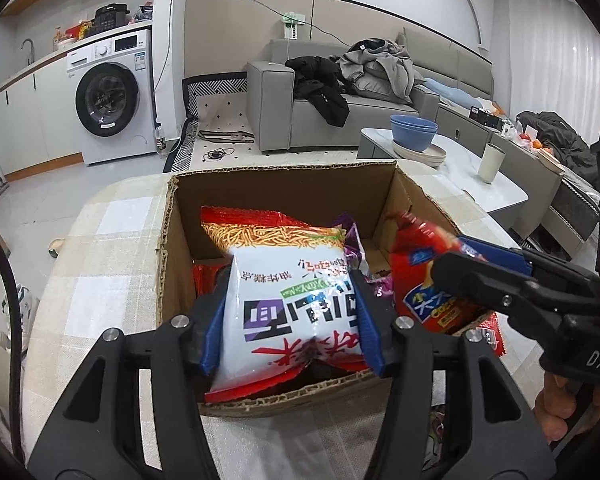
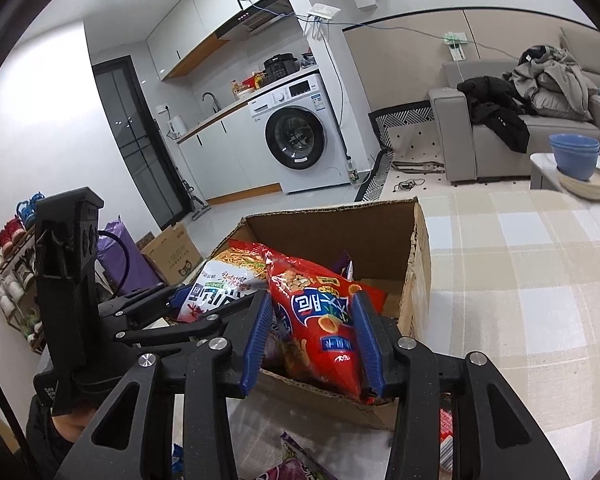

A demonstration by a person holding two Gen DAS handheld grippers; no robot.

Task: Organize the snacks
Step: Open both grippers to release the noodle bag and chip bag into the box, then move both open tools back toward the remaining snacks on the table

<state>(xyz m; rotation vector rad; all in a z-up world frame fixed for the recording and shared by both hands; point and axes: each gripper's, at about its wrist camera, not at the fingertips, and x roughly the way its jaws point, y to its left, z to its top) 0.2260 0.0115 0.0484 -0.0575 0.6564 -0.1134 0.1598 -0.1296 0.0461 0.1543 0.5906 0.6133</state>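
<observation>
An open cardboard box (image 1: 284,188) (image 2: 380,236) stands on the checked tablecloth and holds several snack packets. My left gripper (image 1: 290,320) is shut on a white and red noodle snack packet (image 1: 284,300), held over the box's near side; the packet also shows in the right wrist view (image 2: 216,292). My right gripper (image 2: 312,340) is shut on a red chip packet (image 2: 320,320) over the box's near right corner. In the left wrist view the right gripper (image 1: 456,264) and its red chip packet (image 1: 420,264) come in from the right.
More loose snack packets lie on the checked tablecloth (image 2: 520,280) in front of the box (image 2: 296,464). Blue bowls on plates (image 1: 414,132) and a cup (image 1: 492,162) stand on a white table behind. A sofa with clothes (image 1: 360,80) and a washing machine (image 1: 108,96) are farther back.
</observation>
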